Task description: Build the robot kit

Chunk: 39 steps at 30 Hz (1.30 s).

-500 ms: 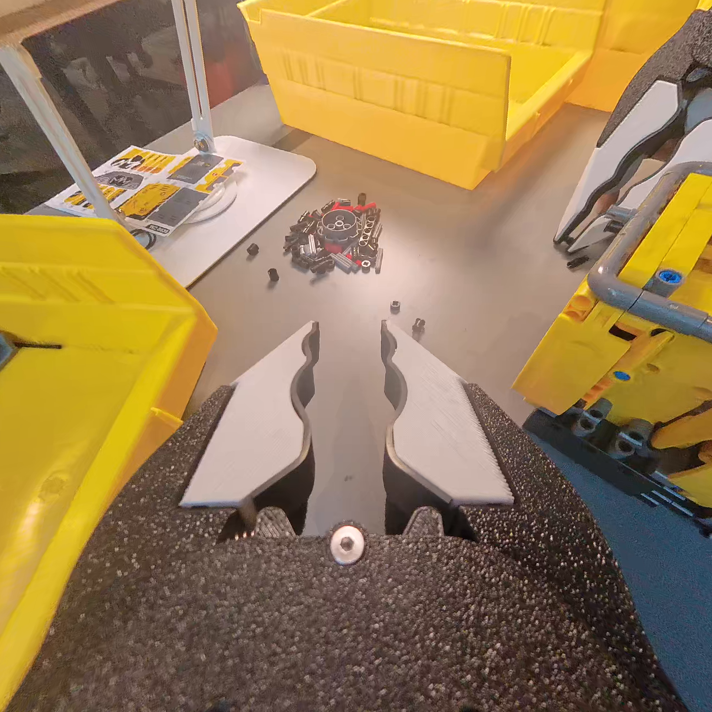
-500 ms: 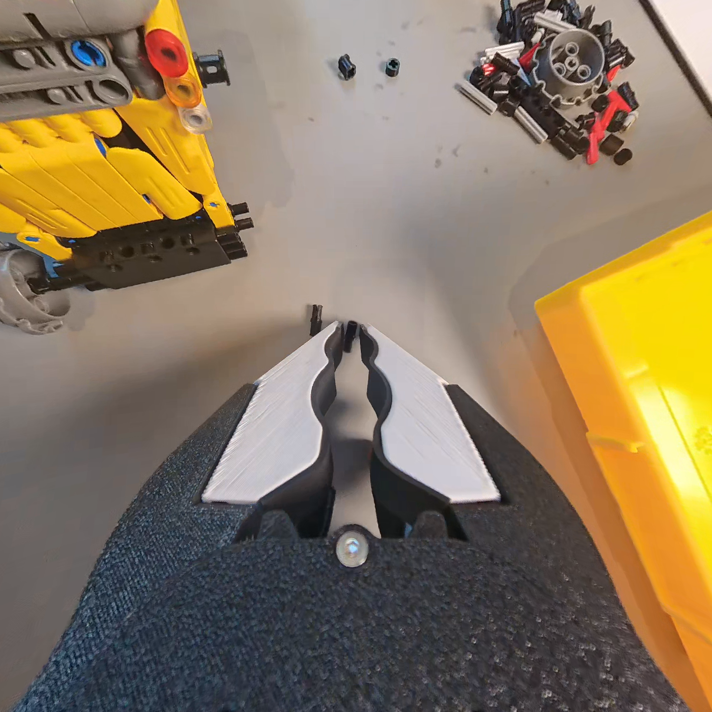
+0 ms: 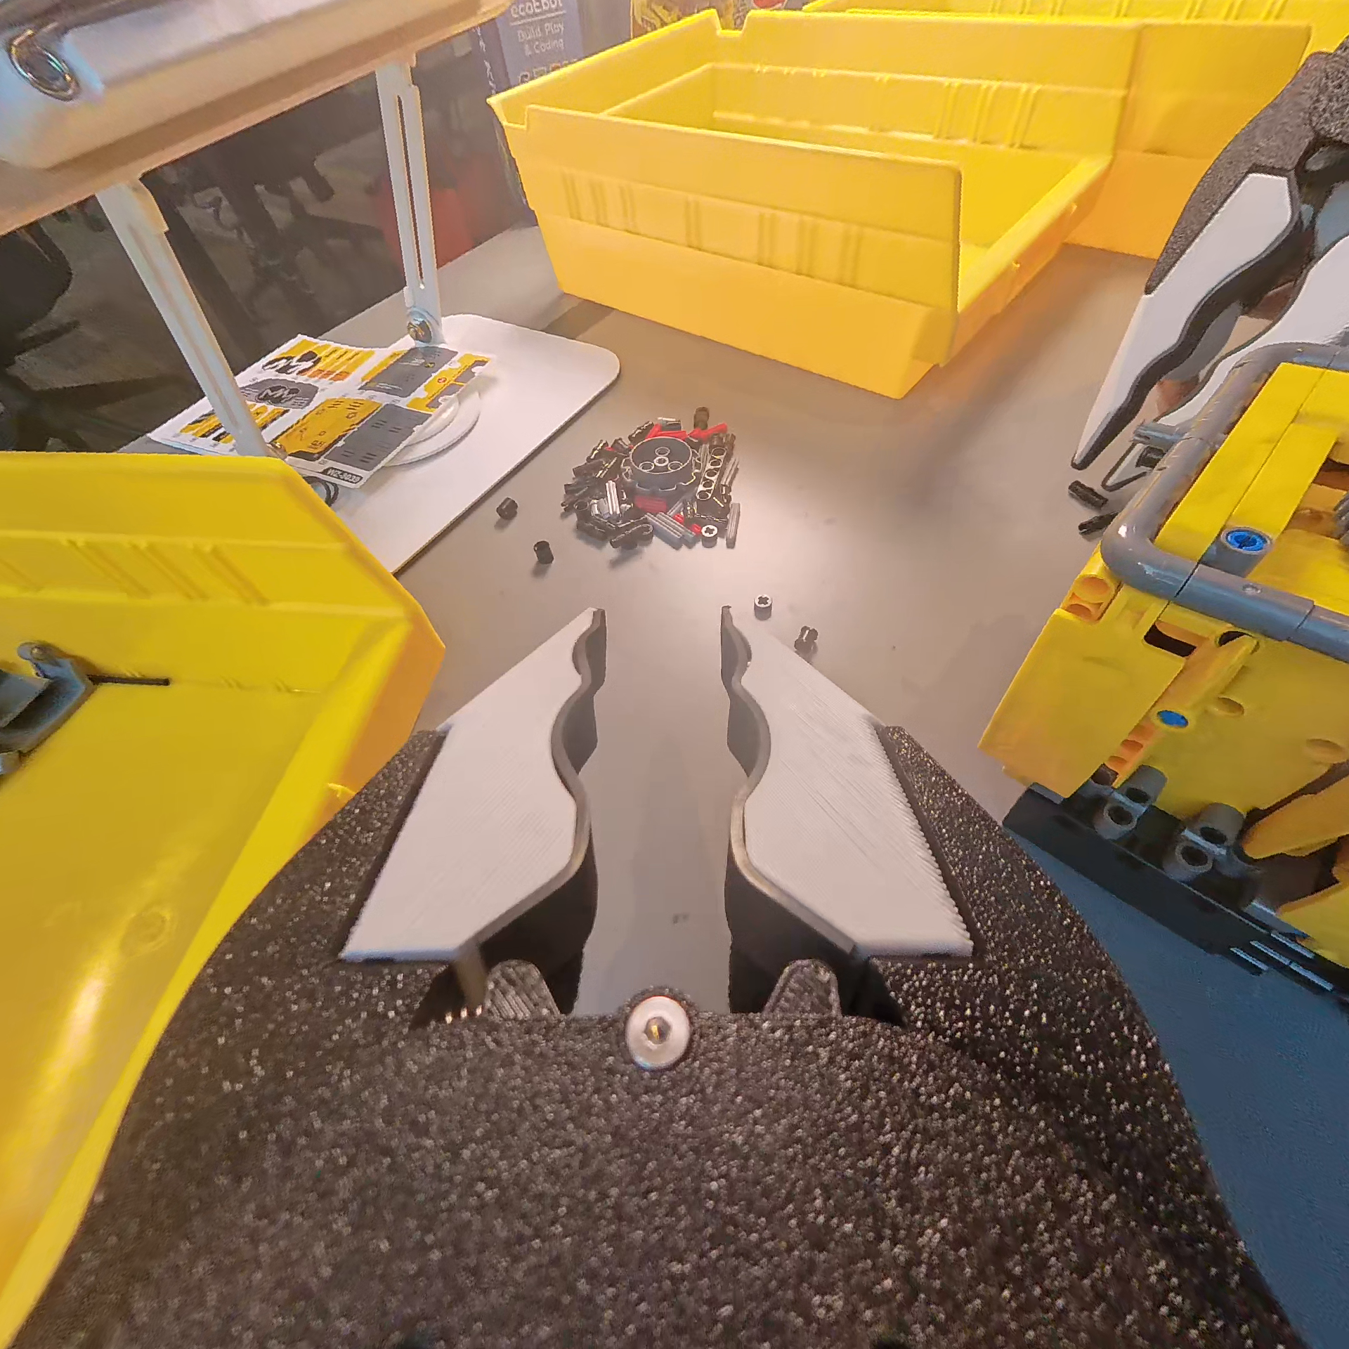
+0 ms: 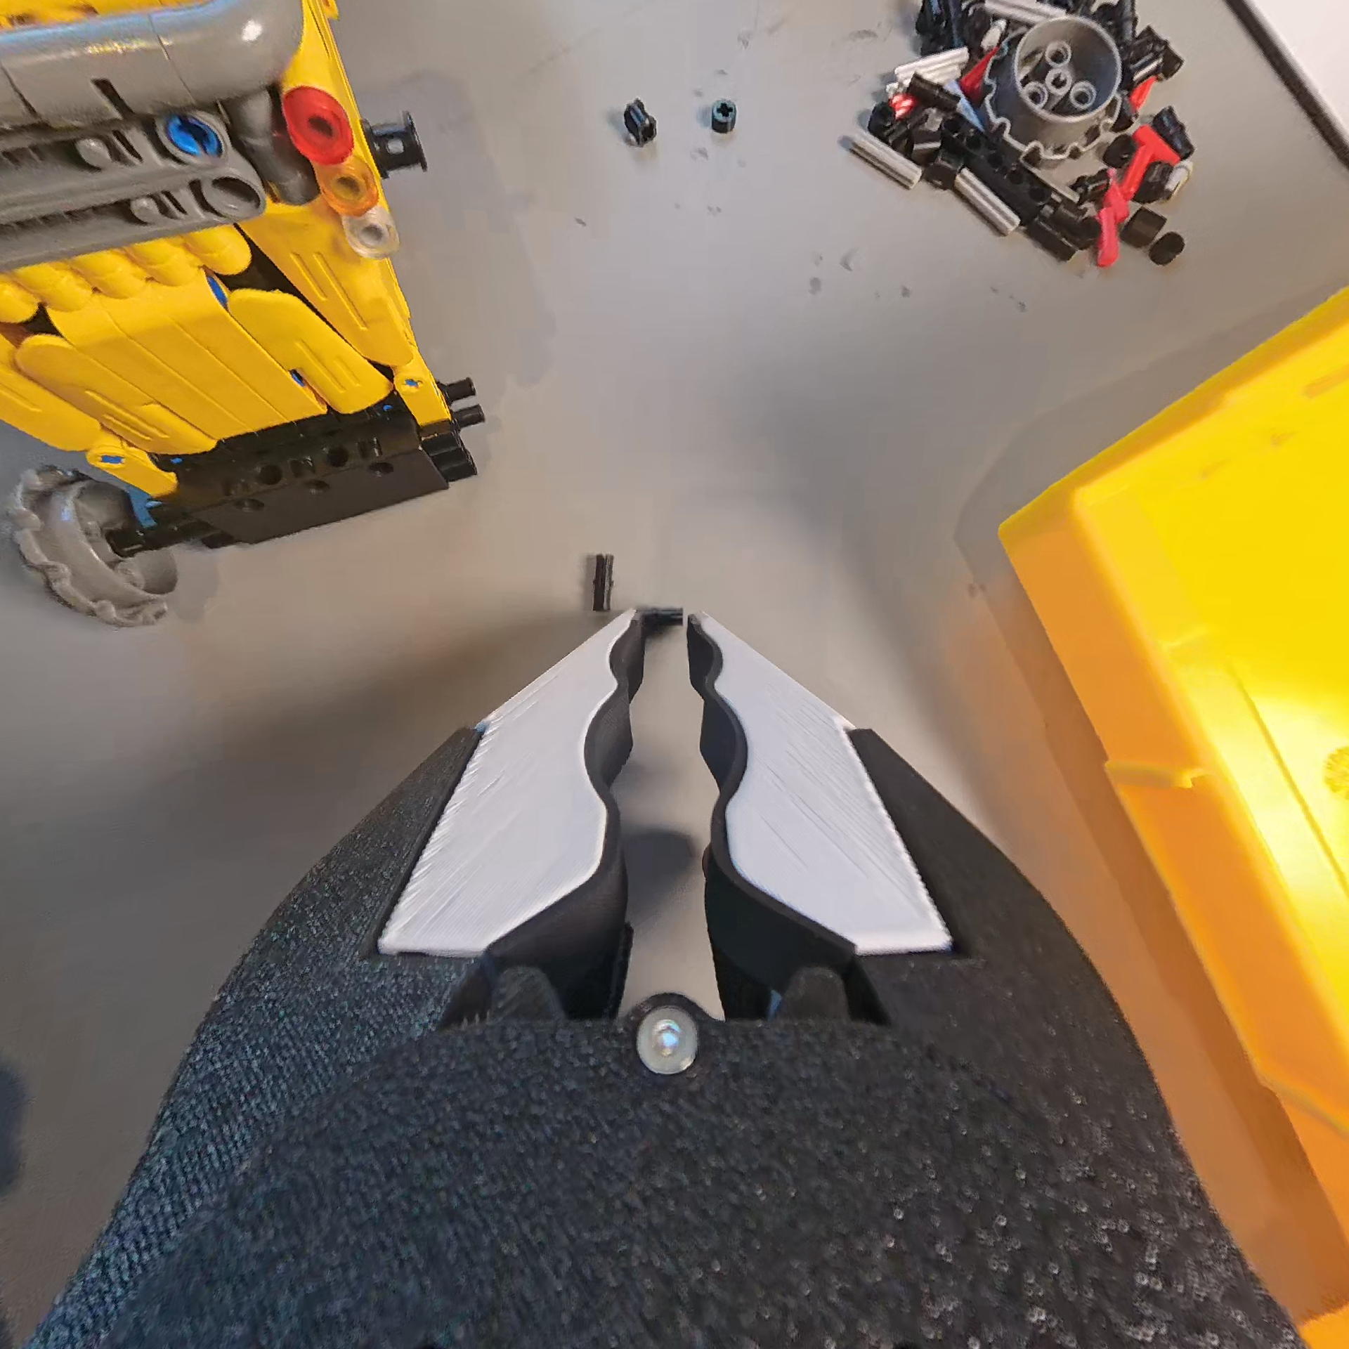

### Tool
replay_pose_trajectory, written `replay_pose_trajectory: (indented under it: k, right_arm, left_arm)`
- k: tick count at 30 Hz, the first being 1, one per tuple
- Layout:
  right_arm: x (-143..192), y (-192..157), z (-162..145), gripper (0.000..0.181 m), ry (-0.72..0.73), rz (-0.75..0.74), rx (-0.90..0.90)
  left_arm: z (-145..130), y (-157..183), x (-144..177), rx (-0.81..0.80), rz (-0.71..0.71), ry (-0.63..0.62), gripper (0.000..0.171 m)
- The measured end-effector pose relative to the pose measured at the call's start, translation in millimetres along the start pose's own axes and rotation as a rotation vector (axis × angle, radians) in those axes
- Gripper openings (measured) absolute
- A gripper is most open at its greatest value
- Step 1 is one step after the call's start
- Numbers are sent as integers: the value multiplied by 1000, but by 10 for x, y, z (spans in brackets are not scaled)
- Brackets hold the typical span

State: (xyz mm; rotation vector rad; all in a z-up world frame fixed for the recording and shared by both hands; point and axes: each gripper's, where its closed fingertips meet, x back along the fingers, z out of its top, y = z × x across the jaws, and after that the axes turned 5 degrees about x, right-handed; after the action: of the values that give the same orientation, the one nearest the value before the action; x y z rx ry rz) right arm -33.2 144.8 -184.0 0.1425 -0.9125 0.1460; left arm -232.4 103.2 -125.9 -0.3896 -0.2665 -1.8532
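My right gripper (image 4: 663,619) points down at the grey table, its jaws narrowly apart and closed on a small black pin (image 4: 664,615) that lies crosswise between the fingertips. A second black pin (image 4: 602,582) lies just left of the tips. The yellow and black brick vehicle model (image 4: 219,343) stands to the upper left. My left gripper (image 3: 663,626) is open and empty, low over the table, and points toward a pile of small black, grey and red parts (image 3: 657,489). The right gripper (image 3: 1197,306) shows at that view's far right, beside the model (image 3: 1168,679).
A yellow bin (image 3: 182,730) sits close on the left gripper's left, with more yellow bins (image 3: 766,241) at the back. A white stand base (image 3: 525,394) carries a sticker sheet (image 3: 328,409). Loose black bits (image 3: 763,606) lie near the left fingertips. A grey wheel (image 4: 87,547) is on the model. Some 20 cm of space lies between my two pairs of fingers. My right gripper is the nearer one to the grey wheel (image 4: 87,547): about 12 cm, against 20 cm.
The pin between the right fingertips has turned from upright to crosswise. The left wrist view has tilted up a little; the left gripper stays open.
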Motion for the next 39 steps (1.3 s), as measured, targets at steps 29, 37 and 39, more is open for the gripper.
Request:
replay_pose_trajectory:
  k: [29, 37, 39]
  right_arm:
    - [281, 208, 530, 18, 340, -94, -63]
    - [747, 559, 1080, 31, 809, -339, -214]
    - [807, 609, 1149, 32, 838, -394, -204]
  left_arm:
    - [24, -7, -17, -6, 23, 41, 29]
    - [21, -58, -24, 38, 34, 62, 29]
    - [11, -61, -33, 39, 36, 61, 29]
